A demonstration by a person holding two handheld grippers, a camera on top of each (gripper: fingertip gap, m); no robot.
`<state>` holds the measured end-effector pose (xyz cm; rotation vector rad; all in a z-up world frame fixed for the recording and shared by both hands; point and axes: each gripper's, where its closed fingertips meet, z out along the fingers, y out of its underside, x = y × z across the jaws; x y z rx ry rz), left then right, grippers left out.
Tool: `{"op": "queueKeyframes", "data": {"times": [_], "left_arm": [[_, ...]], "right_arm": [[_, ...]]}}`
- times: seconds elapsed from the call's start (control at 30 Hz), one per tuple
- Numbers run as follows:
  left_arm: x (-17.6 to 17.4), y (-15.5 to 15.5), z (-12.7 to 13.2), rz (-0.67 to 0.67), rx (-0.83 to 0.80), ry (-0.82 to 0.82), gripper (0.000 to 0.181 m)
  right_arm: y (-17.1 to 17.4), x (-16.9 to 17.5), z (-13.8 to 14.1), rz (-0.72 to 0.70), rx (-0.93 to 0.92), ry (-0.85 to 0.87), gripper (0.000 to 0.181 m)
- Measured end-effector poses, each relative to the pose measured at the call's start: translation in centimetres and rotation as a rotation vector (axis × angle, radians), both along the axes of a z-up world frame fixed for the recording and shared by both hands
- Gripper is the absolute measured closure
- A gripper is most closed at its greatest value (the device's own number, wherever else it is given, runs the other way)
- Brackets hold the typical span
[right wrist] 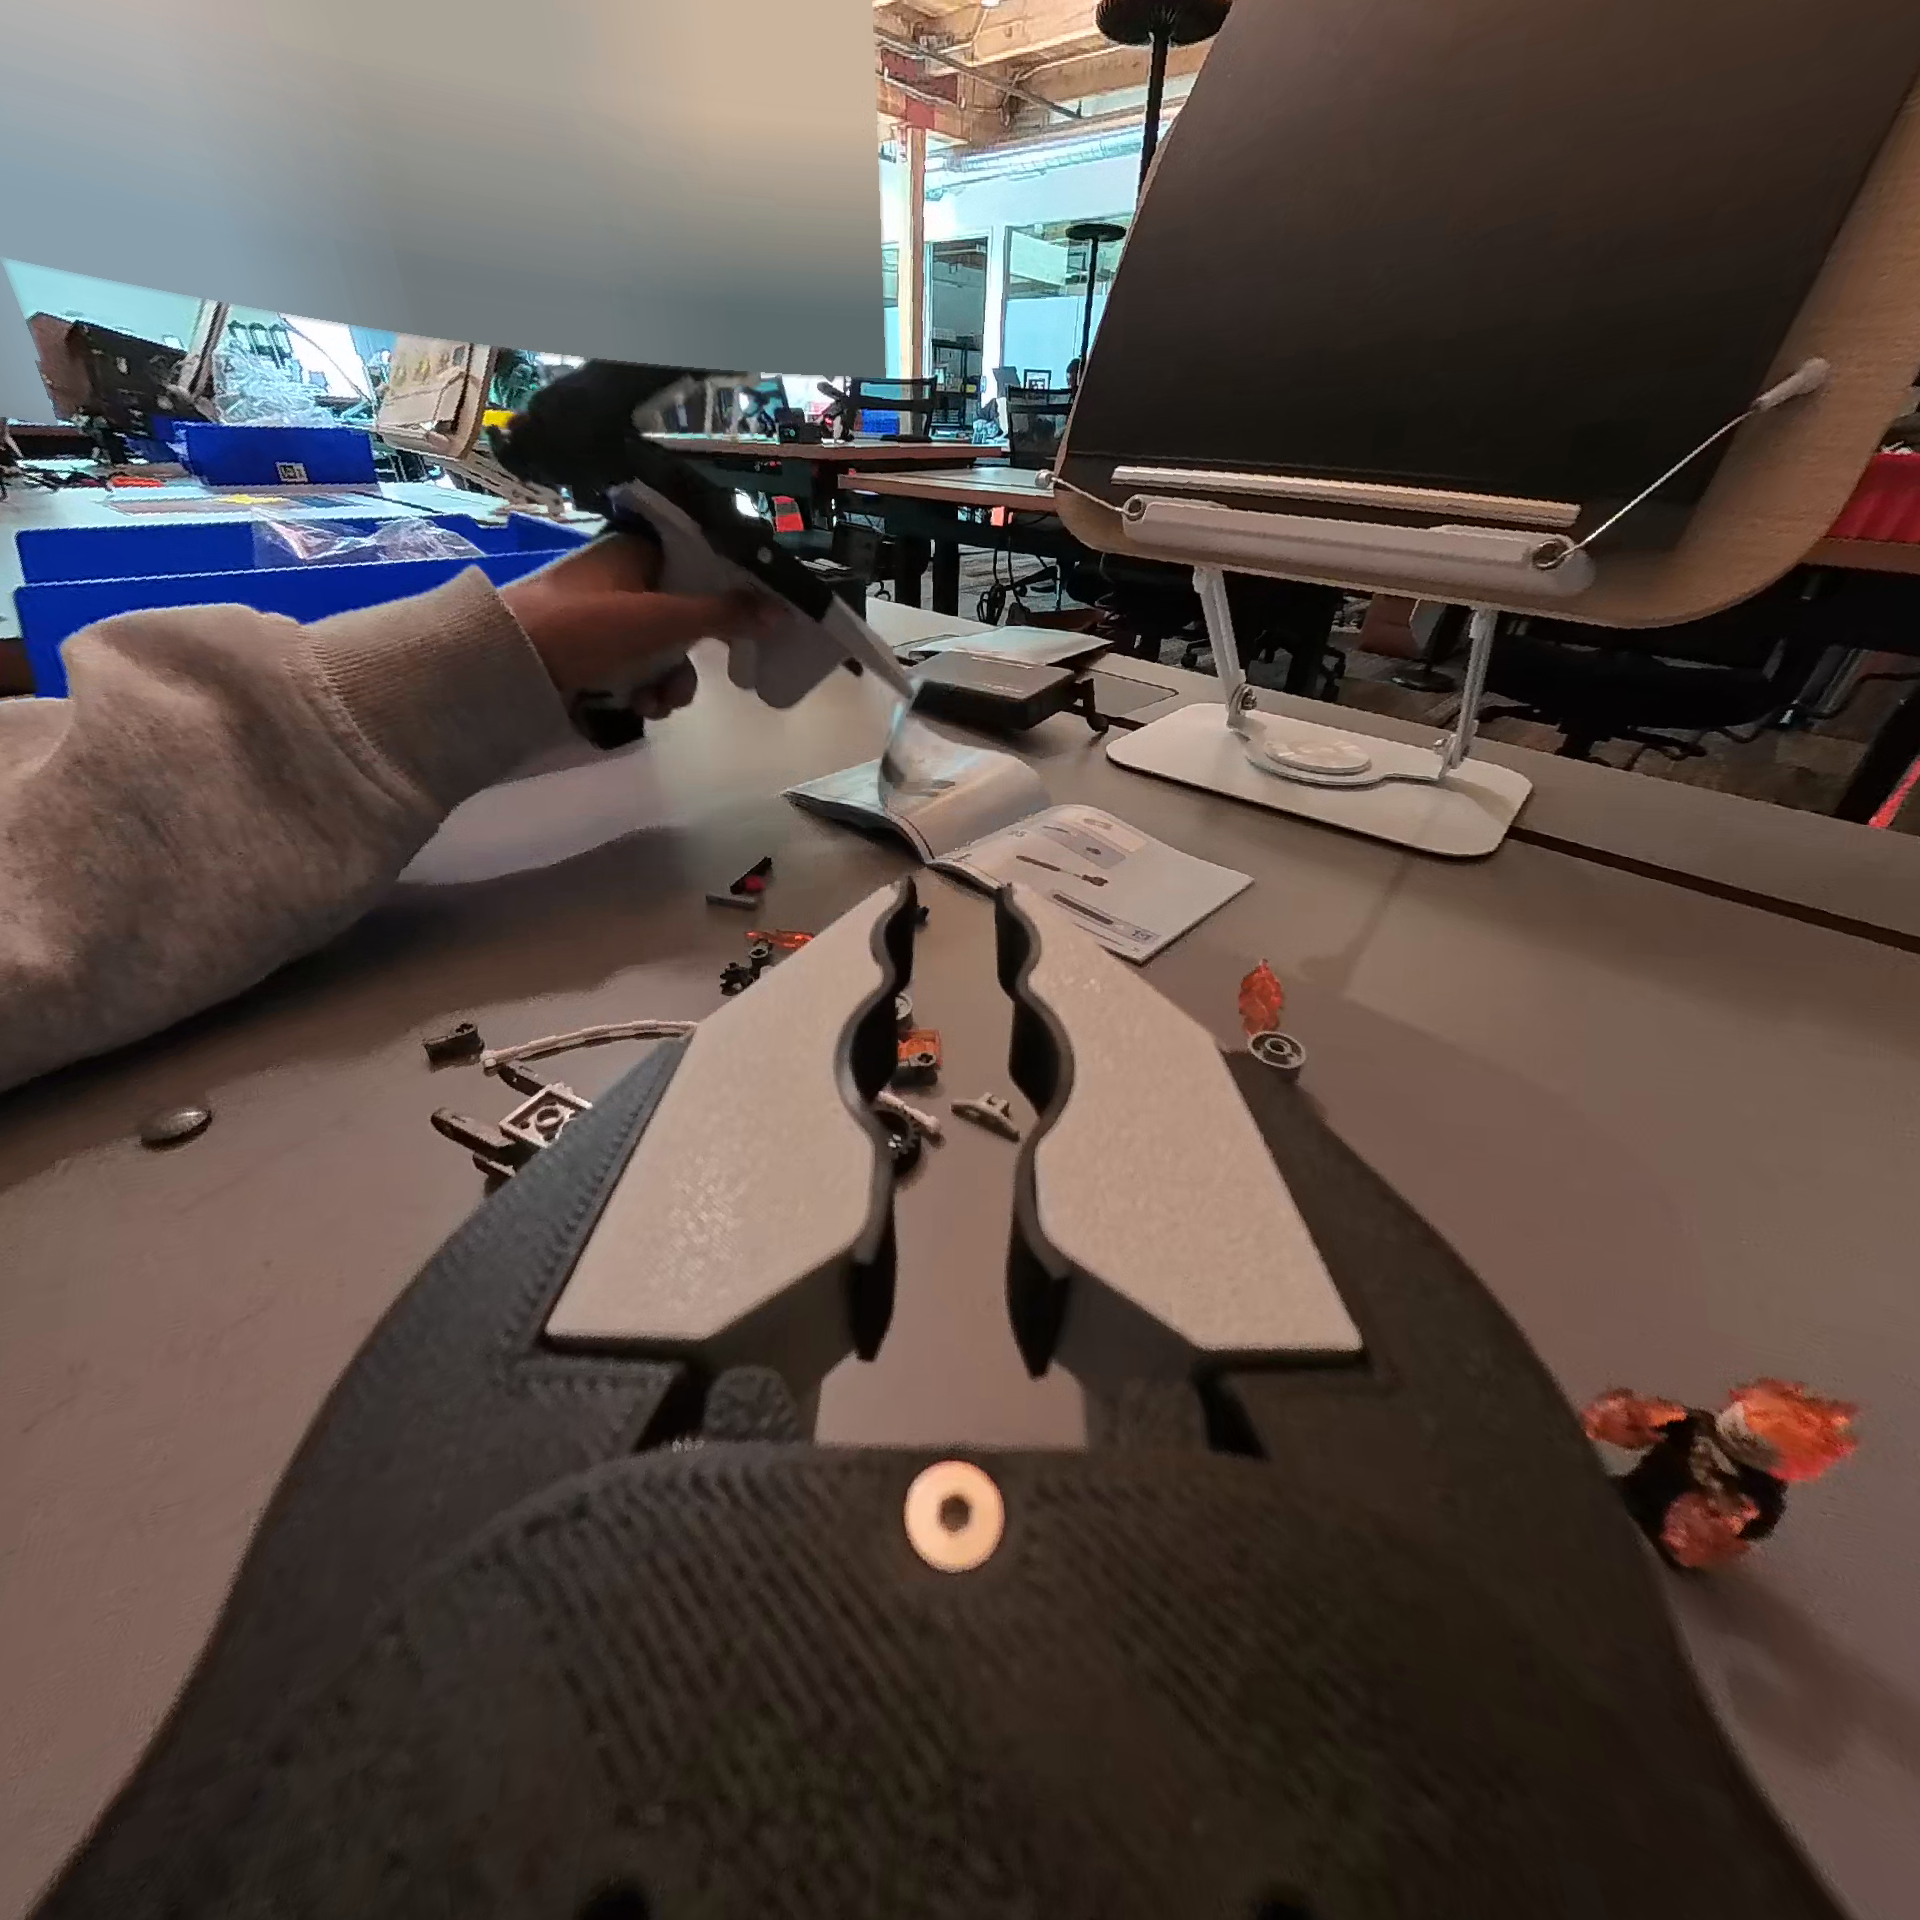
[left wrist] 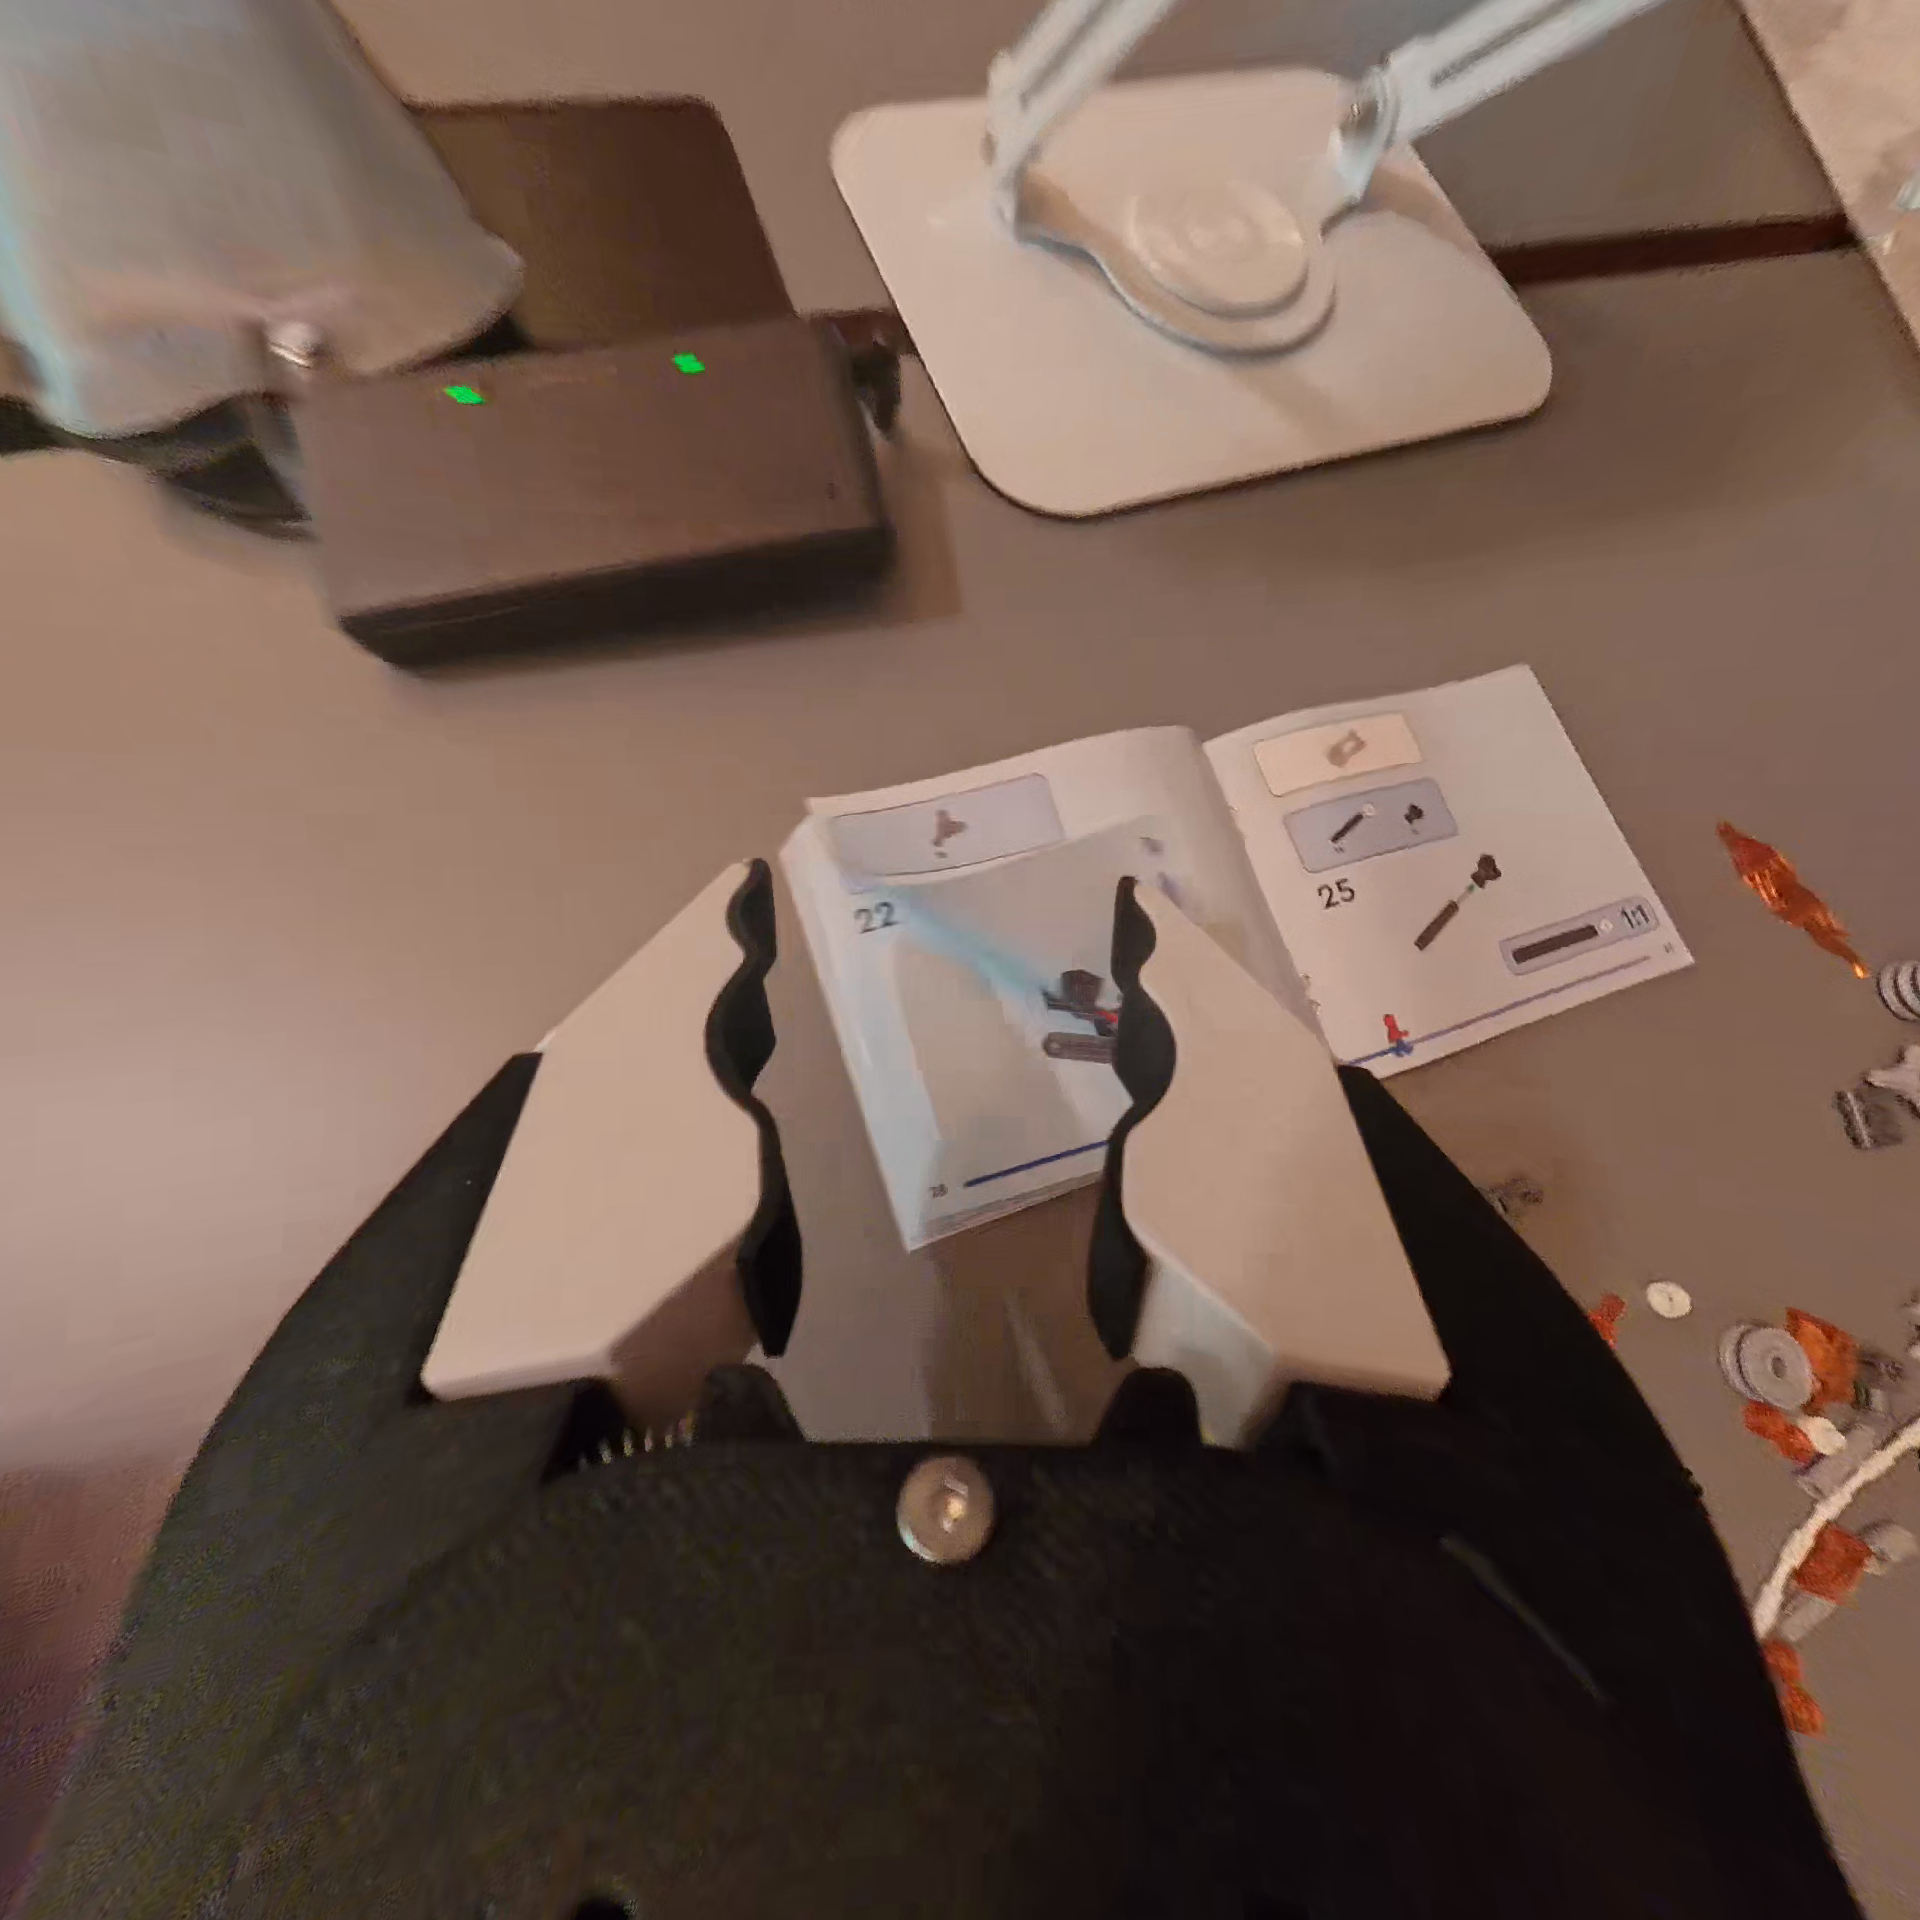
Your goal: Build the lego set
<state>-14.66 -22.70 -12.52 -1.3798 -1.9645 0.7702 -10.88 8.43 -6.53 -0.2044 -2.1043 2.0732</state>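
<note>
The open instruction booklet (left wrist: 1455, 883) lies on the grey table; it also shows in the right wrist view (right wrist: 1101, 883). My left gripper (left wrist: 940, 878) is open over its left half, where one page (left wrist: 997, 1039) curls up between the fingers. In the right wrist view the left gripper (right wrist: 883, 675) has its tip at the top of that lifted page. My right gripper (right wrist: 956, 891) is low over the table, its jaws a narrow gap apart and empty. Loose small pieces (right wrist: 914, 1049) lie under and left of it. A black and orange flame assembly (right wrist: 1714, 1475) sits at its right.
A black box with green lights (left wrist: 592, 499) and a white stand base (left wrist: 1195, 312) stand behind the booklet. The stand holds a dark panel (right wrist: 1455, 260). A person's sleeved arm (right wrist: 208, 779) rests on the table at left. Blue bins (right wrist: 260, 561) stand far left. More pieces (left wrist: 1766, 1371) lie right. One gripper's finger ends stand about 30 cm off the other's.
</note>
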Motion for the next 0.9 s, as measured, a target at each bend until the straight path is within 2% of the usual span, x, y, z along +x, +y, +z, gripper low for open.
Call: {"op": "queueKeyframes", "data": {"times": [0.1,0.2,0.37,0.47,0.53,0.57,0.63,0.73,0.8,0.9], "left_arm": [[0.6,-0.6,2.7,0.024,-0.088,0.112,0.116],[0.2,1.2,5.1,-0.040,-0.169,0.233,0.115],[-0.6,4.7,8.5,-0.137,-0.311,0.407,0.114],[-1.0,8.5,10.0,-0.241,-0.311,0.524,0.112],[-1.6,10.8,9.5,-0.298,-0.297,0.514,0.099],[-2.2,11.2,8.2,-0.294,-0.303,0.441,0.091],[-3.1,9.7,4.6,-0.211,-0.376,0.218,0.081],[-3.0,7.0,1.8,-0.108,-0.502,0.066,0.083],[-2.2,5.0,1.4,-0.040,-0.541,0.021,0.090],[-1.0,2.5,1.3,0.035,-0.512,-0.010,0.092]], "right_arm": [[-0.1,0.0,-0.1,0.000,0.005,0.001,0.168],[-0.1,0.0,-0.1,0.000,0.008,0.005,0.168],[-0.1,0.1,-0.1,-0.001,0.011,0.009,0.168],[-0.2,0.1,-0.1,0.000,0.014,0.009,0.168],[-0.2,0.1,-0.1,-0.001,0.014,0.011,0.168],[-0.2,0.1,-0.1,-0.001,0.015,0.012,0.168],[-0.2,0.1,-0.1,-0.001,0.015,0.015,0.168],[-0.1,0.2,-0.1,-0.002,0.013,0.020,0.168],[-0.1,0.2,-0.1,-0.003,0.011,0.021,0.168],[-0.1,0.2,-0.1,-0.001,0.013,0.020,0.168]]}}
